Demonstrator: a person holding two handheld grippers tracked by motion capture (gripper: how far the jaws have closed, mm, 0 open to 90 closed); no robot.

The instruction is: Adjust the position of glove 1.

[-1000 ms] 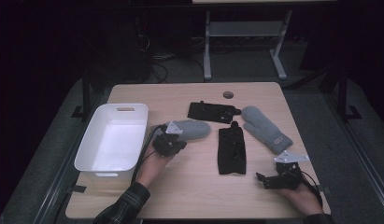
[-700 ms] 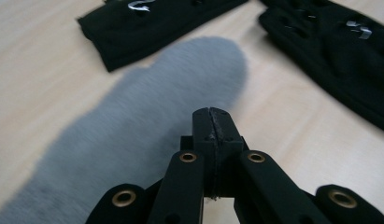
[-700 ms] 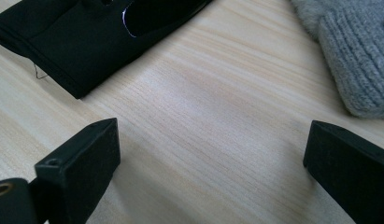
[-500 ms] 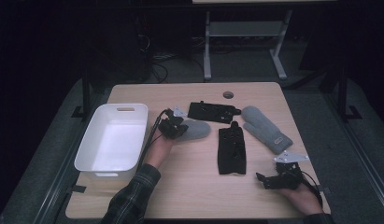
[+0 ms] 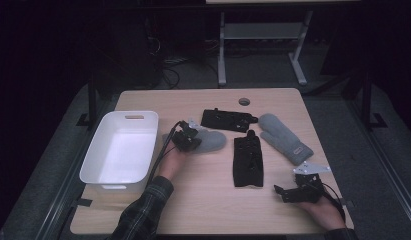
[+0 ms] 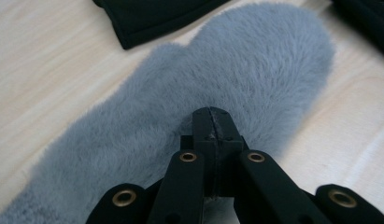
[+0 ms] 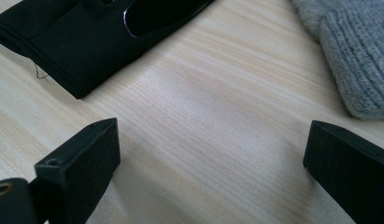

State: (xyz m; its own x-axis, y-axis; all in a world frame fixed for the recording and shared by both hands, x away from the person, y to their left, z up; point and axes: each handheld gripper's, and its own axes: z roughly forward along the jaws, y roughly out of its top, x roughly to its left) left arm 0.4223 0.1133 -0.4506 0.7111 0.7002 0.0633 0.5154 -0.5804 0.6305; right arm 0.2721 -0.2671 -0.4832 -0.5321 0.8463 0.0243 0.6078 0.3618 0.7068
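A grey fuzzy mitten [image 5: 210, 141] lies flat left of the table's middle. My left gripper [image 5: 192, 136] is over its left end. In the left gripper view the jaws are pressed together, the left gripper [image 6: 211, 115] shut with its tip down at the fur of the fuzzy mitten [image 6: 236, 65]; I see nothing pinched between them. My right gripper [image 5: 281, 192] rests near the front right corner, and in its own view the right gripper [image 7: 213, 144] stands open over bare wood. A grey knit mitten [image 5: 285, 137] lies at the right.
A white bin [image 5: 95, 165] stands at the left edge. Two black gloves lie flat, one at the back [image 5: 228, 119] and one in the middle [image 5: 248, 161]. A round hole [image 5: 244, 101] is in the tabletop at the back. The knit mitten [image 7: 353, 56] and a black glove [image 7: 77, 37] lie beyond the right jaws.
My left hand has moved away from the person and a little right, bringing its gripper down onto the fuzzy mitten. The right hand has stayed put.
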